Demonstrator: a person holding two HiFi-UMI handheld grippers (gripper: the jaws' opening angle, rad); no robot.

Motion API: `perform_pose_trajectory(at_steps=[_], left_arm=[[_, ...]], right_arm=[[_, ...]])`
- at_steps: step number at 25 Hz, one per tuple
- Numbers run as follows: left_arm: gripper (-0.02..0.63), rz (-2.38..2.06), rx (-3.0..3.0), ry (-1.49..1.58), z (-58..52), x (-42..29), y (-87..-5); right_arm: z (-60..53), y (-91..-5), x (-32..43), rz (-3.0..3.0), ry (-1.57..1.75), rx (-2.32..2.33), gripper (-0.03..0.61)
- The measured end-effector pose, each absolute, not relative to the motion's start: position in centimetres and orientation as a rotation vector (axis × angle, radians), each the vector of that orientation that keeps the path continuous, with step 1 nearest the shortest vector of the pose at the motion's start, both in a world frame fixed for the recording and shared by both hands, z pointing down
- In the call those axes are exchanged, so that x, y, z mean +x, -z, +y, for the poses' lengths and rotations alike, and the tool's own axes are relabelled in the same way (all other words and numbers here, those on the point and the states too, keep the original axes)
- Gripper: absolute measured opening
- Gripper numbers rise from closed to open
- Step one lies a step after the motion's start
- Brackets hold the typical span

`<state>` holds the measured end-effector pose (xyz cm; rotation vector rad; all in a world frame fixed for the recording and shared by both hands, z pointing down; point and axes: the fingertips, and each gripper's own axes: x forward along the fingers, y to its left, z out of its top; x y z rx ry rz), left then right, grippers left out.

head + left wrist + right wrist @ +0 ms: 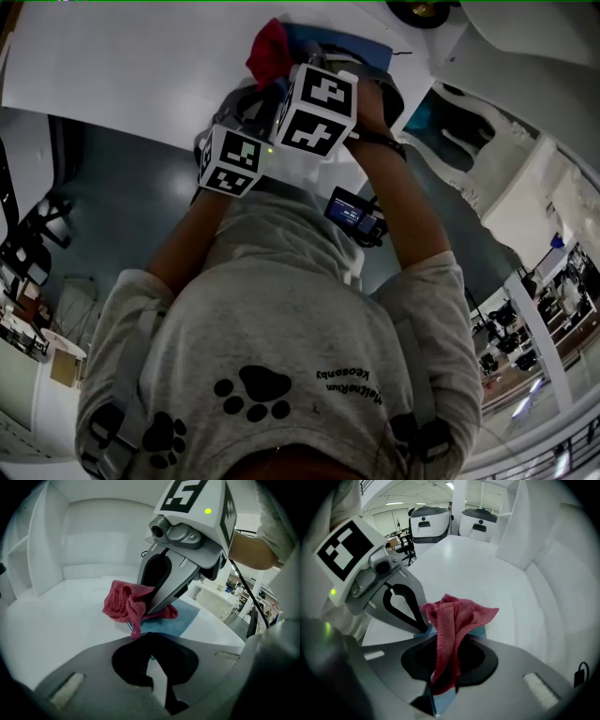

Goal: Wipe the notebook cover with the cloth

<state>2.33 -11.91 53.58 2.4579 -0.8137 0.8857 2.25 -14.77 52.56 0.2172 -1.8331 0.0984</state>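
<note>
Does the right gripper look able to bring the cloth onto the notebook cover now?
Probably yes. The right gripper grips the cloth, which hangs right at the notebook with nothing between them. The left gripper sits at the notebook's edge, beside the cloth, not across the cover.

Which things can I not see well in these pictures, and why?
The blue notebook: in the head view mostly behind the marker cubes; in the left gripper view partly under the red cloth and the right tongs.
Any dirt on its cover: too small in every view.
</note>
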Motion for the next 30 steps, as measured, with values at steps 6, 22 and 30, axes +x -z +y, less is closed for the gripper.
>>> perform_pose_trajectory(at_steps=[6, 22, 30], left_arm=[[0.000, -0.816, 2.456, -0.880, -11.7, 2.2, -53.4], [0.000, -0.826, 2.458, -0.878, -12.0, 1.6, -53.8], [0.000, -0.836, 2.463, -0.888, -12.7, 1.4, -53.5]], right_arm=[[-14.9, -53.7, 1.4, -1.783, -0.082, 0.158, 0.080], [-13.9, -54.4, 7.1, -1.690, -0.149, 0.188, 0.078], [-13.2, -54.8, 11.9, -1.627, -0.198, 0.234, 0.078]])
